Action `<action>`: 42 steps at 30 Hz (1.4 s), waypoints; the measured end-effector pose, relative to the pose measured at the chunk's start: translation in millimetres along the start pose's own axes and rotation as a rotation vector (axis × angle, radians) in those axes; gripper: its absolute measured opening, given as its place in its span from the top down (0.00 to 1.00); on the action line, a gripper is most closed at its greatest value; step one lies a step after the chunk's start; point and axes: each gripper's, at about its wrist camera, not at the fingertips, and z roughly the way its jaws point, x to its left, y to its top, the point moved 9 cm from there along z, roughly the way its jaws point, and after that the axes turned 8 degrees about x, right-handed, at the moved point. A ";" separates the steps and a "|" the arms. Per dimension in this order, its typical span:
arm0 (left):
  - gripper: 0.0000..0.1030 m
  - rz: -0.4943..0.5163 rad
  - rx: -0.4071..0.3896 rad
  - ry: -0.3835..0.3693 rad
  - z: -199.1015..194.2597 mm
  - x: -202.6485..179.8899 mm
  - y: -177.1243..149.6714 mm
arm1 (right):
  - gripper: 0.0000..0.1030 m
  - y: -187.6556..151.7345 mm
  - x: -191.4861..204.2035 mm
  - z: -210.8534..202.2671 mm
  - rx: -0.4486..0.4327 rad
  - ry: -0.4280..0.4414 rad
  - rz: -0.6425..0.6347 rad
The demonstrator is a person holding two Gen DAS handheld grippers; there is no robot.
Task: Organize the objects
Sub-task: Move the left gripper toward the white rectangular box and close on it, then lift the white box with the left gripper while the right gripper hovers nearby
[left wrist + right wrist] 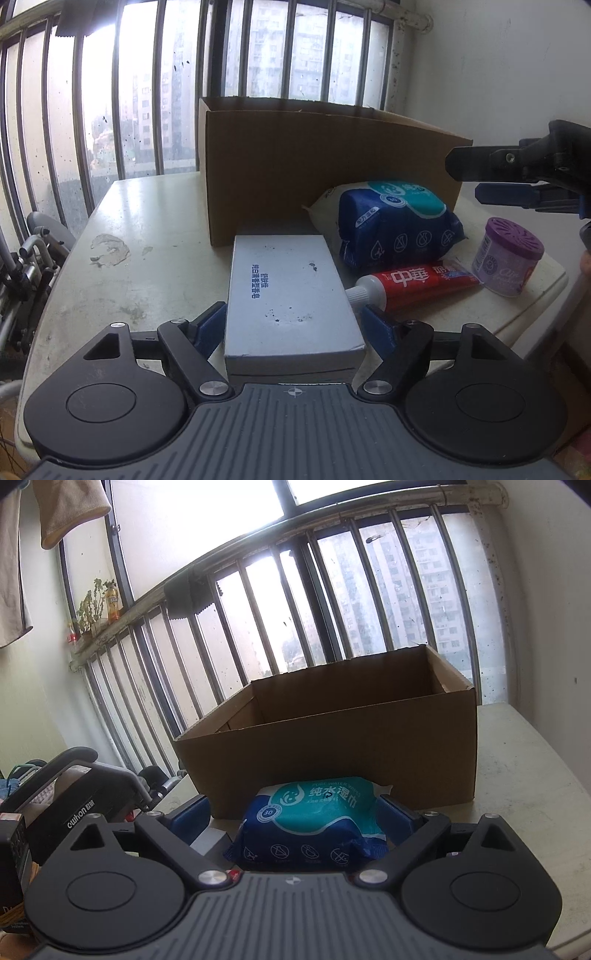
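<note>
Open cardboard box (314,166) at the back of a worn white table (155,221), just in front of the barred window (147,92). Nothing to be seen inside it from the right wrist view, though its floor stays hidden.

Flat white carton (288,288) lying lengthwise on the table, its far end touching or almost touching the cardboard box's front wall. Left claw (293,317) set around the near end of that carton, partly open, one blue pad (212,326) hard against each long side. Impossible to say whether pressing or only touching. Carton resting on the table, not lifted.

Blue pack of wet wipes (395,221) leaning against the front wall of the cardboard box, to the right of the white carton. Right claw (295,812) spread wide around this pack. Clear gap between the pack and the pad on the left in the right wrist view, the other pad close to or grazing the wrapper. No grip yet.

Red toothpaste tube (413,284) flat on the table in front of the wipes, farther from the cardboard box, white cap pointing at the white carton. Small purple air freshener jar (509,258) upright beyond the tube's tail, off the cardboard box's right front corner and near the table's edge
</note>
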 end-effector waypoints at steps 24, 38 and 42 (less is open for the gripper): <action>0.42 0.043 -0.119 -0.198 -10.8 27.7 -11.0 | 0.29 0.8 89.5 41.1 0.203 0.125 -0.266; 0.42 -0.096 -0.105 -0.365 -11.5 63.9 -5.5 | 0.29 -11.4 94.6 80.9 0.319 0.155 -0.201; 0.42 -0.038 -0.115 -0.336 -14.0 62.6 -6.4 | 0.29 -17.5 97.7 89.6 0.341 0.180 -0.165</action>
